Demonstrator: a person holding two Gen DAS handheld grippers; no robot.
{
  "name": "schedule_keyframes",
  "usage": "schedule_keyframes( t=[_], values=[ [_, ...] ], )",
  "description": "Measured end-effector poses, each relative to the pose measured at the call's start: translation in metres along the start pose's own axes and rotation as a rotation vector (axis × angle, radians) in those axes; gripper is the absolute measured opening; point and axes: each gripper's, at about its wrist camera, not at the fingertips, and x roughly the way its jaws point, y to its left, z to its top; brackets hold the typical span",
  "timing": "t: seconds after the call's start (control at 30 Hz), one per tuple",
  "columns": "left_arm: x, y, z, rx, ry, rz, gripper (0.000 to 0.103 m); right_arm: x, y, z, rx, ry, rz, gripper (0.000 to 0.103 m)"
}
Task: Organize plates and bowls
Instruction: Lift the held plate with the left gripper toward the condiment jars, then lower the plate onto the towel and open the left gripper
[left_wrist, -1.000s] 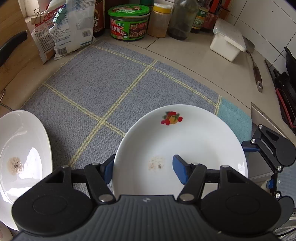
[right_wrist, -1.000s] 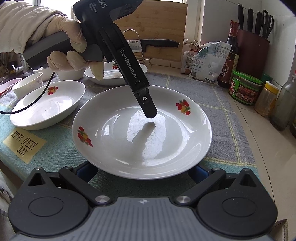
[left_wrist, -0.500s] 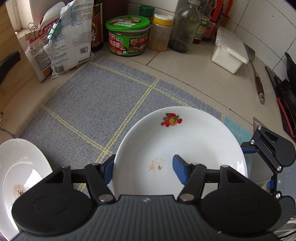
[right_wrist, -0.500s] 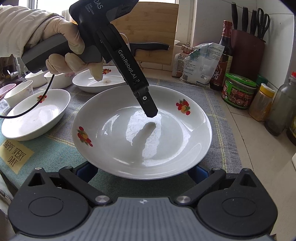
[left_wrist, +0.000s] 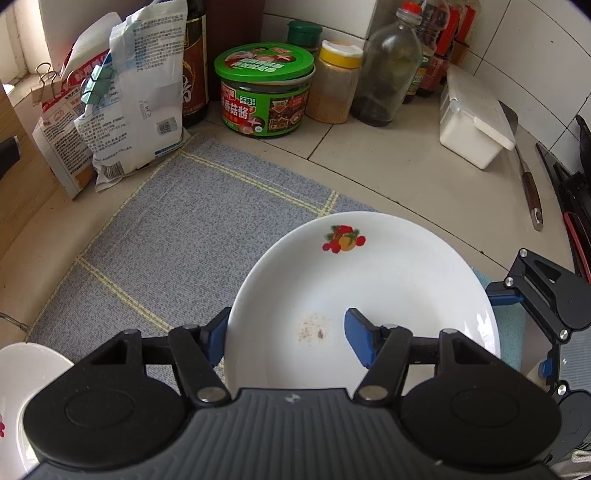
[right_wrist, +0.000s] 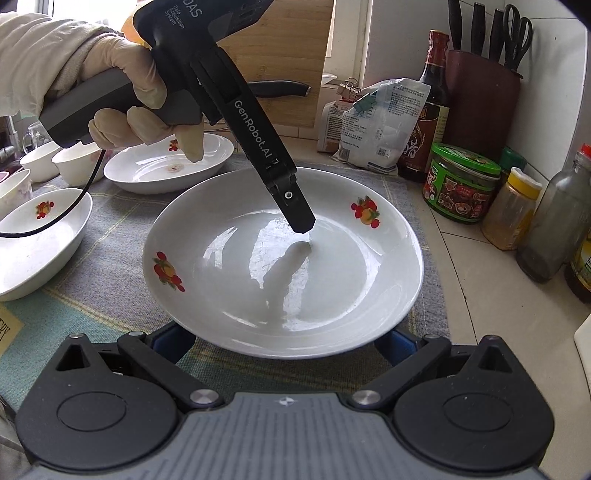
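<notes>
Your grey checked mat (right_wrist: 110, 236) covers the counter, and above it sits the white fruit-print plate (right_wrist: 332, 266), with another plate (right_wrist: 166, 170) and a bowl (right_wrist: 33, 236) lying further left on the mat. Your left gripper (left_wrist: 288, 332) straddles the plate's rim, one blue pad (left_wrist: 360, 341) over the inside and the other outside, jaws closed on it. Your right gripper (right_wrist: 280, 345) has both blue fingers (right_wrist: 170, 341) spread wide under the plate's near edge; whether they touch it is hidden.
</notes>
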Motion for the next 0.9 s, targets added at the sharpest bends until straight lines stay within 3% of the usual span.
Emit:
schedule_keyframes(
  t=[0.9],
  values=[
    [0.039, 0.022, 0.030, 0.006, -0.051, 0.011, 0.063, 0.044, -0.033, 0.018, 0.039, 0.023, -0.071, 0.103]
  ],
)
